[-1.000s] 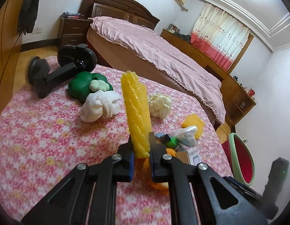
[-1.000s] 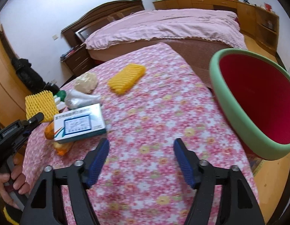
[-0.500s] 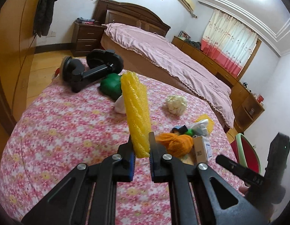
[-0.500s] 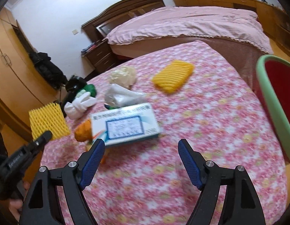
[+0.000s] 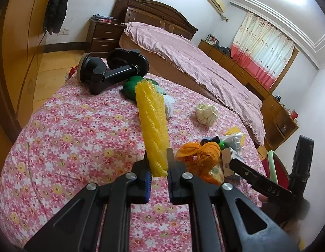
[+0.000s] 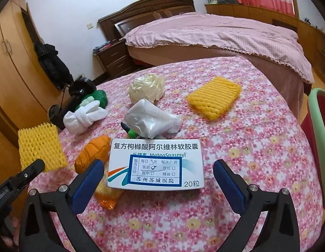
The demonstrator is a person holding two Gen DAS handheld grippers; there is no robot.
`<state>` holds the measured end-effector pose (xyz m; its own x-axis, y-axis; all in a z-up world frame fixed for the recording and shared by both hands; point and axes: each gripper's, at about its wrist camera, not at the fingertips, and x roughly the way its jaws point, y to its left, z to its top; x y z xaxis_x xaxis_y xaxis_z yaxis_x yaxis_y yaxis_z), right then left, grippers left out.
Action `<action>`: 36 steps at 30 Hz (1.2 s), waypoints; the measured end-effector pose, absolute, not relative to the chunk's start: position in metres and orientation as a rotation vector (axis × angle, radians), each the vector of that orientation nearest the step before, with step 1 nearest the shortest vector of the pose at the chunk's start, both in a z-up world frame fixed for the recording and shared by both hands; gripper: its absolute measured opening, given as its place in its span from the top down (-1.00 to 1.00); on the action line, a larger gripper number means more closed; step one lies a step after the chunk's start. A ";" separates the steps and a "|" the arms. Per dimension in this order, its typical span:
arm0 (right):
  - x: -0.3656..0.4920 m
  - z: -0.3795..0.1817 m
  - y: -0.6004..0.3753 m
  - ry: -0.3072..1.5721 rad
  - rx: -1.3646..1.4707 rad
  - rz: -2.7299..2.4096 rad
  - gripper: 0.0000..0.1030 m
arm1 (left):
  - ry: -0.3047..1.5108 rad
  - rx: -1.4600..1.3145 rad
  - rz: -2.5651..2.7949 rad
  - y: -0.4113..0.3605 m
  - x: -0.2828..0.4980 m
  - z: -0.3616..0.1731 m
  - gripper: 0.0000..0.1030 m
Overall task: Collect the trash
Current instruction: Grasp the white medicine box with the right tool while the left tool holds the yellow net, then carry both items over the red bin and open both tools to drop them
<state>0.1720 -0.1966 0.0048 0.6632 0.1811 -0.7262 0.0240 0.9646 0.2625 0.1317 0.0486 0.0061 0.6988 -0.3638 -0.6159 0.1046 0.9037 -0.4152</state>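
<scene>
My left gripper (image 5: 158,173) is shut on a yellow foam fruit net (image 5: 153,126), held upright above the table; the net also shows in the right wrist view (image 6: 41,147). My right gripper (image 6: 158,184) is open, its jaws on either side of a white medicine box (image 6: 156,166) that lies on the flowered tablecloth (image 6: 257,168). Around the box lie an orange bag (image 6: 92,154), a clear plastic bag (image 6: 152,119), a cream bag (image 6: 146,88), a second yellow foam net (image 6: 214,95) and a white knotted cloth (image 6: 82,118). The red bin with a green rim (image 6: 319,134) stands at the right.
A black suction-cup mount (image 5: 112,71) and a green bag (image 5: 131,85) lie at the table's far side. A bed (image 6: 215,33), a nightstand (image 5: 103,35) and wooden wardrobes (image 6: 13,63) surround the table.
My right gripper has swung left from the bin and closed in on the medicine box, which now sits between its open jaws. My left gripper has pulled back, still holding the foam net.
</scene>
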 end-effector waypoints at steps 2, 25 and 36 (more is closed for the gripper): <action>0.174 0.001 -0.194 0.858 0.259 0.090 -1.00 | 0.756 -0.365 -0.270 0.048 0.132 0.006 0.78; 0.144 0.005 -0.215 0.855 0.365 0.076 -0.76 | 0.720 -0.334 -0.318 0.032 0.110 0.026 0.78; 0.100 0.028 -0.251 0.816 0.394 -0.003 -0.76 | 0.700 -0.297 -0.374 0.010 0.094 0.046 0.78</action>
<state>0.0996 -0.2509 0.0275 0.6895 0.1474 -0.7091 0.1525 0.9276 0.3411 0.0938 0.0103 0.0460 0.7038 -0.4283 -0.5669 0.2326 0.8928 -0.3857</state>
